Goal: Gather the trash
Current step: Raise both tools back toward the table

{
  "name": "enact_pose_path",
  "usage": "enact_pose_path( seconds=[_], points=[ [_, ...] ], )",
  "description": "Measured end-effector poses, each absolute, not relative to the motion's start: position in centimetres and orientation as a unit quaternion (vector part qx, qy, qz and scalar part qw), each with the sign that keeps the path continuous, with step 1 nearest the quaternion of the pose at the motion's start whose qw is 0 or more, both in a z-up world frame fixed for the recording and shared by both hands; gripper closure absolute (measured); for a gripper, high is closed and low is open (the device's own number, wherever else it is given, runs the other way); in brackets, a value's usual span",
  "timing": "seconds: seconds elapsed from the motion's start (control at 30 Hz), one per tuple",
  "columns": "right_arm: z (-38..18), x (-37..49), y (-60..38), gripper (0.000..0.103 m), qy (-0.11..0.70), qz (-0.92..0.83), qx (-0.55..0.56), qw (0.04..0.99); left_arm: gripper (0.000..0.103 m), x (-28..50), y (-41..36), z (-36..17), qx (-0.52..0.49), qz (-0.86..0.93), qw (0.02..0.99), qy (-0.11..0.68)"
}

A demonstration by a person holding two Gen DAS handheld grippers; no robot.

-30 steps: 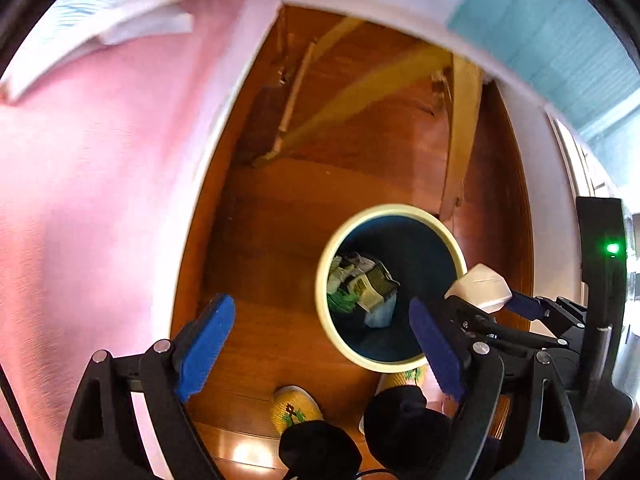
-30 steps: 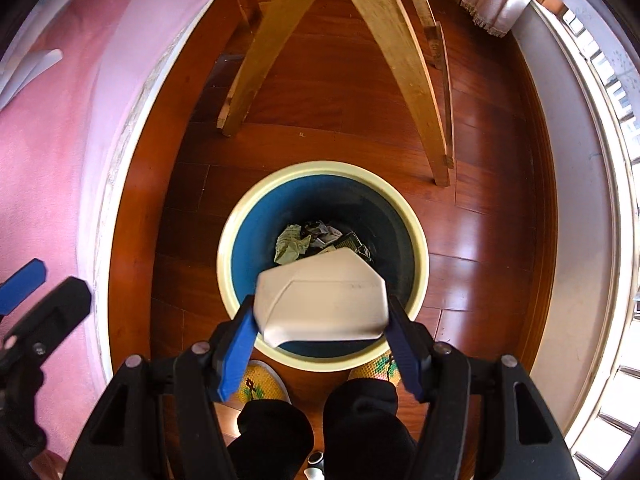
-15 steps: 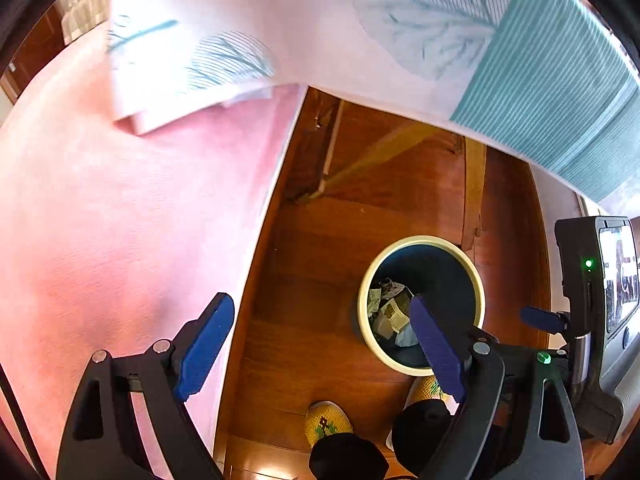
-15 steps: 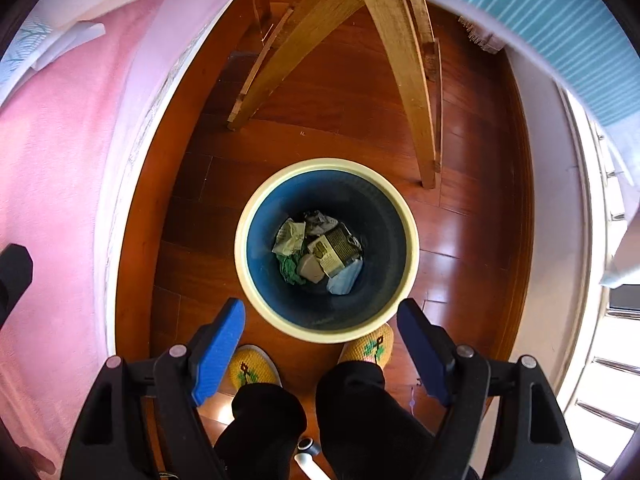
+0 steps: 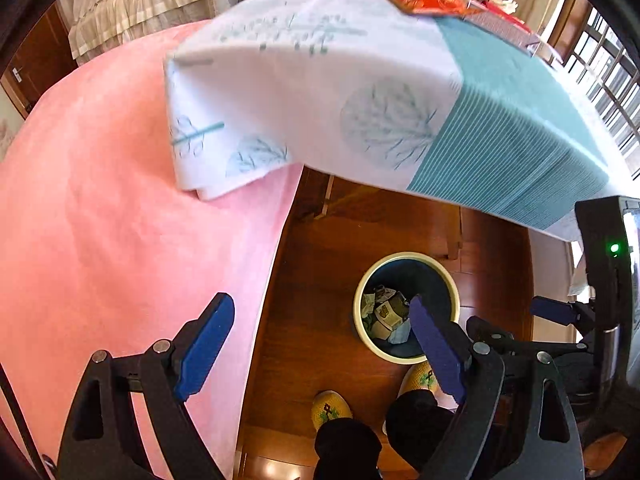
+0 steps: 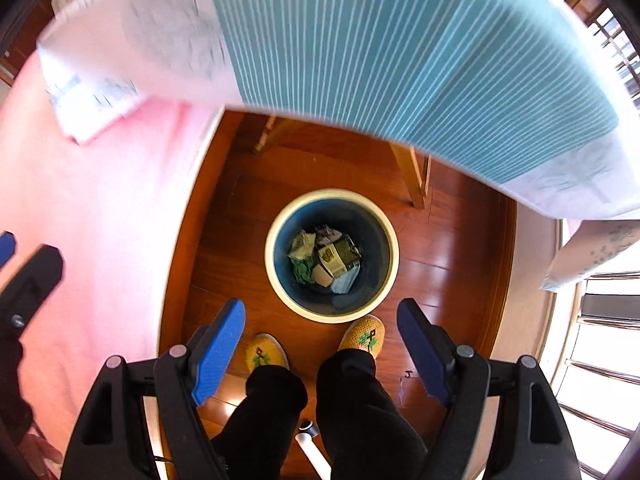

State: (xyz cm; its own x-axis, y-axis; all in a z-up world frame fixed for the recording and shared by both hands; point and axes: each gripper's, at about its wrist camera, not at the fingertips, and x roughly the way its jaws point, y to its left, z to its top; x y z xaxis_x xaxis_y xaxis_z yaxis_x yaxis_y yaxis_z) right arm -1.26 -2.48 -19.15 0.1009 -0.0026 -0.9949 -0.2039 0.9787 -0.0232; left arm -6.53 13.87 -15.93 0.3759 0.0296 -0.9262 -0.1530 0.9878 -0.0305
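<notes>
Hiding table legs: blurred tablecloth [image 6: 400, 40]; bin [image 6: 280, 304] trash indistinct.

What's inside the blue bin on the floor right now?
The bin holds crumpled trash: pale and green wrappers, a yellowish printed carton, a whitish piece. Whatever lies beneath that pile is covered.

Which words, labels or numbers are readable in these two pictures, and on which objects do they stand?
No text can be read.
Yellow carton in the trash bin: dark print, too small to read.
Red wrapper on the tablecloth: too blurred to read.
</notes>
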Motion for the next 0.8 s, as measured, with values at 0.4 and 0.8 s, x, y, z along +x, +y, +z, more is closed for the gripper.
enact_pose_path(
  seconds=[0.4, 0.8],
  points=[
    [-6.6, -0.3, -7.5, 0.024, 0.591, 0.045, -0.009, 0.805, 0.015, -3.6, 8.6, -3.8, 0.028, 0.010, 0.856, 0.516],
    [1.2, 3.0, -13.6, 0.024, 0.476, -0.012, 0.079, 0.876, 0.015, 1.5, 3.1, 2.9, 0.101, -0.045, 0.881, 0.459]
  ],
)
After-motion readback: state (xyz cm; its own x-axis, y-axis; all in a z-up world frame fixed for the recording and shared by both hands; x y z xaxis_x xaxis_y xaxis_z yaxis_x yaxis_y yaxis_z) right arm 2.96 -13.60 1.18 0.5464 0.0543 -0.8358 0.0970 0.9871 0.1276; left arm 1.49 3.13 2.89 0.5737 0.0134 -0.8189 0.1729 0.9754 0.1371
